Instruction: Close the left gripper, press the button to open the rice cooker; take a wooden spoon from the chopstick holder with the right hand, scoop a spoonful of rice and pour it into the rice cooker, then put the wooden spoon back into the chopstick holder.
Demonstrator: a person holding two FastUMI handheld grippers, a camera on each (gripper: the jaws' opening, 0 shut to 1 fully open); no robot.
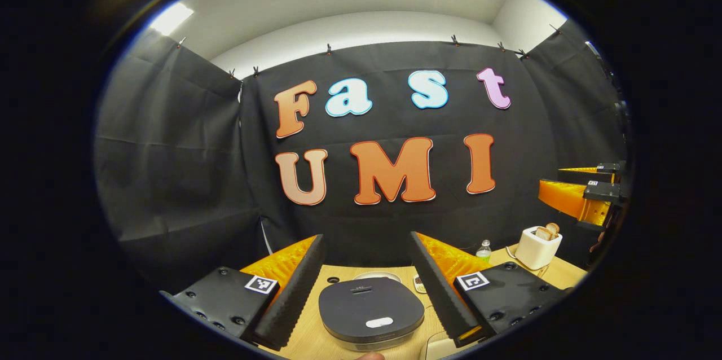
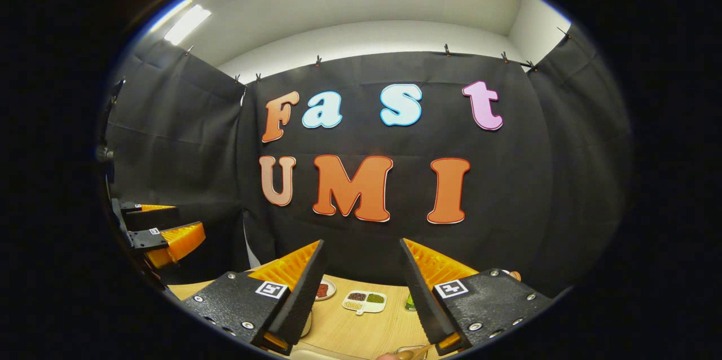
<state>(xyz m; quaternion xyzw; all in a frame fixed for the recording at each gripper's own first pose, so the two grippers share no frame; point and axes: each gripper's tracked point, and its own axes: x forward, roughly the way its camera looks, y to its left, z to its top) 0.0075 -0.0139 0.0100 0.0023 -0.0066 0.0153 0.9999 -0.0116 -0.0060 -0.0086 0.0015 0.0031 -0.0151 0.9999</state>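
My left claw (image 1: pixel 366 286) hangs wide open above the light wooden desk (image 1: pixel 316 343), and the dark grey, rounded-square rice cooker (image 1: pixel 371 310) sits just beyond and between its fingers, lid shut, white button (image 1: pixel 379 323) on the near edge. Bare desk shows on either side of it. A white toaster (image 1: pixel 538 247) stands far right. My right claw (image 2: pixel 361 292) is also wide, over a white compartment dish (image 2: pixel 364 301); the brown sliver (image 2: pixel 414 353) at its near edge may be the spoon.
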